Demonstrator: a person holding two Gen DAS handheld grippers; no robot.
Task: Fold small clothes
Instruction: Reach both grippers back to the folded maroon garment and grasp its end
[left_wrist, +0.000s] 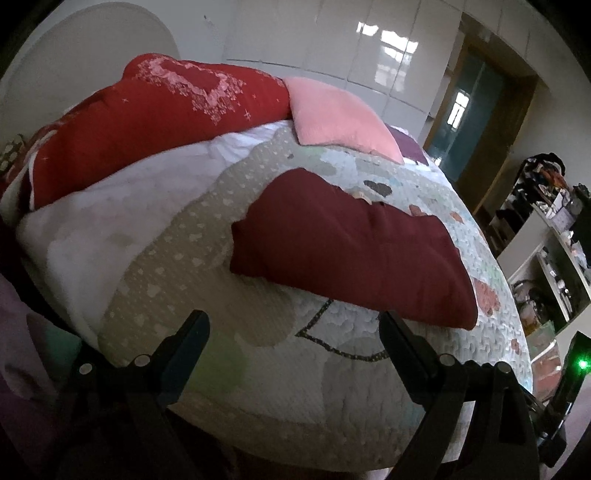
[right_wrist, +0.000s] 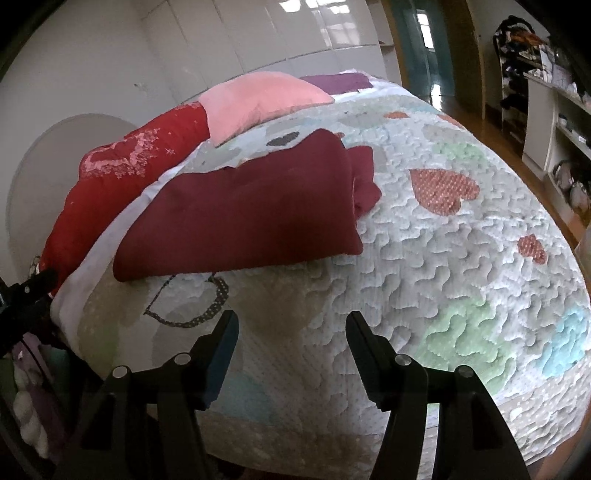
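A dark maroon garment lies folded flat on the quilted bedspread. It also shows in the right wrist view, with a bunched part at its right end. My left gripper is open and empty, just short of the garment's near edge. My right gripper is open and empty, a little in front of the garment's near edge. The left gripper's tip shows at the left edge of the right wrist view.
A red quilt and a pink pillow lie at the head of the bed, with a purple cloth beyond. White wardrobe doors stand behind. Cluttered shelves and a doorway are to the right.
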